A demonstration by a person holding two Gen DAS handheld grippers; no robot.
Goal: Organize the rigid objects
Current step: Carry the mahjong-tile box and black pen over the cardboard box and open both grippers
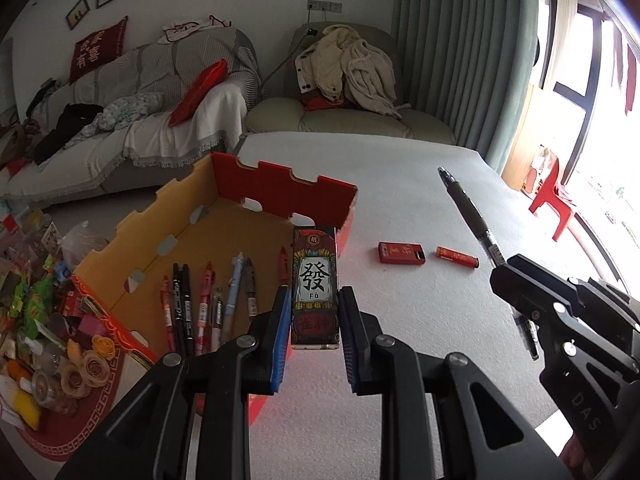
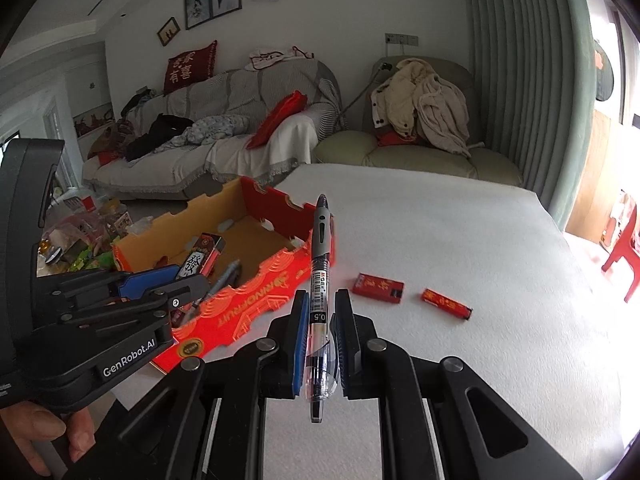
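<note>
I hold two things right now. My left claw [image 1: 315,330] is clamped on the little card box [image 1: 315,286] with the big black sign on it. The box stands up tall between the two pads, out in front of the claw and above the near edge of the red and yellow carton [image 1: 224,216]. My right claw [image 2: 320,340] is shut tight on the black pen [image 2: 321,280]. The pen points away from the claw, and its tip sticks out the back, toward me.

What could go wrong? I think the pen could slip. It is thin and smooth, and the pads pinch only a short part of it, so a quick swing could make it tip or slide out. The card box could bump the carton wall if I go in too low. My two claws are near each other, so they could knock together over the carton.

The left view looks down into the carton. There I see a row of pens [image 1: 208,304] lying on its floor, just left of the claw. The right view shows almost none of them. It shows the carton's red side with writing, and a hand [image 2: 44,436] under the left claw.

Both views show a red packet [image 2: 378,289] and a red lighter [image 2: 447,303] lying on the white surface [image 2: 460,240], ahead and to the right of my right claw. Those are not put away yet.
</note>
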